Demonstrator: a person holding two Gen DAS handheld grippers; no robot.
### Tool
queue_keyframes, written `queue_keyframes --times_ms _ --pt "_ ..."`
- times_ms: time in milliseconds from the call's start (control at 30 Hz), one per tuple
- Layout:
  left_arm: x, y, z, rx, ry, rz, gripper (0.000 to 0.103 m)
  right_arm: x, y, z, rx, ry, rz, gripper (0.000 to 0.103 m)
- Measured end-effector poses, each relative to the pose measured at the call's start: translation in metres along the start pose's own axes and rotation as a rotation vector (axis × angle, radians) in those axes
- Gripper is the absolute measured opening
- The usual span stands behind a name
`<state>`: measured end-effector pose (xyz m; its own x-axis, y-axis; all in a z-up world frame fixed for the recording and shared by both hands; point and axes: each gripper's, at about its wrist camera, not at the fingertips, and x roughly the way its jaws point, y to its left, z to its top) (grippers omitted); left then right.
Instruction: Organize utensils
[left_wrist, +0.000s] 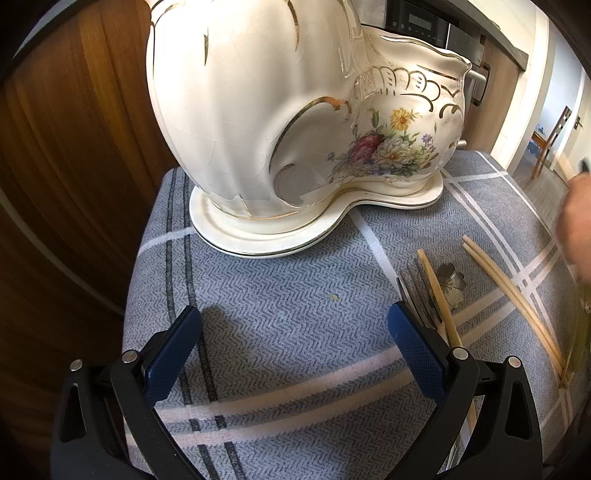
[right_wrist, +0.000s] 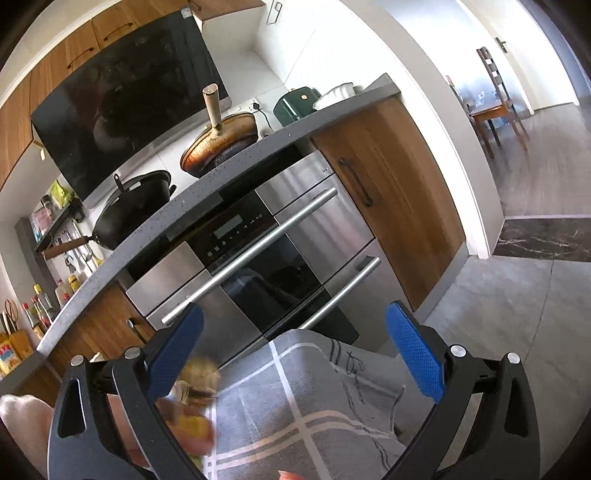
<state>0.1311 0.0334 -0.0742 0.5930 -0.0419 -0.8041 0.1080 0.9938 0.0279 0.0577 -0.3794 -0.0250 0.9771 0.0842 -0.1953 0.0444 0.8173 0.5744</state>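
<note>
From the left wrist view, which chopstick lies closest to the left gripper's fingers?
The single chopstick crossing the fork, right beside the left gripper's right-hand finger. The other pair of chopsticks lies together farther right on the cloth.

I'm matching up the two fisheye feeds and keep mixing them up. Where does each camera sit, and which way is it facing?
Left wrist: on the left hand-held gripper, looking down and forward at the checked cloth, the floral ceramic holder, the chopsticks and the fork; both blue fingers show, open, plus a blurred hand.
Right wrist: on the right hand-held gripper, aimed higher at the oven and the countertop; open fingers show.
Shared: the cloth, the oven.
</note>
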Motion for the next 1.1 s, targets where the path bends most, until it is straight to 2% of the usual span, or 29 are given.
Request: queue_keyframes --times_ms 1100 --pt "-0.001 0.0 0.0 0.0 0.0 -0.001 0.099 -0.002 0.015 -0.007 -0.07 -0.001 0.013 0.098"
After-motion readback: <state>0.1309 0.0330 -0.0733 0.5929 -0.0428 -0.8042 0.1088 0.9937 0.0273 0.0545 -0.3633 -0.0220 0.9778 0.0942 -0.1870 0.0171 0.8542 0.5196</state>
